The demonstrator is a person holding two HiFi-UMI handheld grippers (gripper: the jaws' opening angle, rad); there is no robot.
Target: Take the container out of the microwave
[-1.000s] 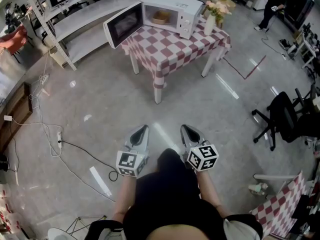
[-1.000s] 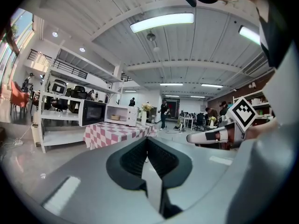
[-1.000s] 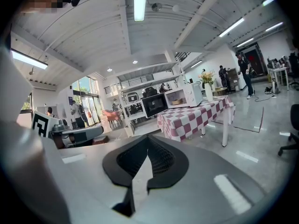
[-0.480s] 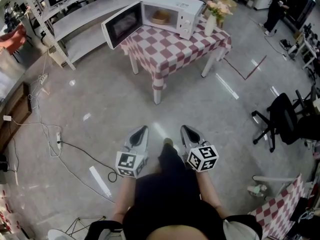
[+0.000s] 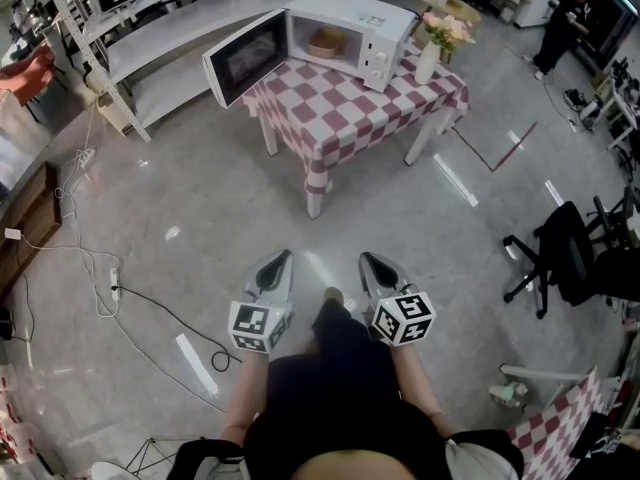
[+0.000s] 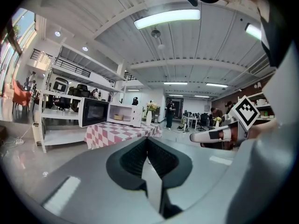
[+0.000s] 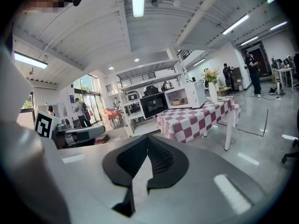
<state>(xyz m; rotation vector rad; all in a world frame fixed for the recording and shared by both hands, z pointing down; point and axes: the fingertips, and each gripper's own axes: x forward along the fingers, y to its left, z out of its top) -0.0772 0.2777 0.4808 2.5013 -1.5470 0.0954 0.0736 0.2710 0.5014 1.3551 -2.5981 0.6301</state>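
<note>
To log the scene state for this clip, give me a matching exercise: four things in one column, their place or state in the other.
1. microwave door
2. container
3. vase of flowers
4. left gripper

A. inside the microwave
B. swung open
C. jaws together, nothing held
D. on the checked table, beside the microwave

Pairs: 1-B, 2-A, 3-D, 4-C

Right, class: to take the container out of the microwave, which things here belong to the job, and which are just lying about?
Job: white microwave with open door; tan round container inside it; left gripper; right gripper.
Lying about: white vase of pink flowers; black office chair.
</note>
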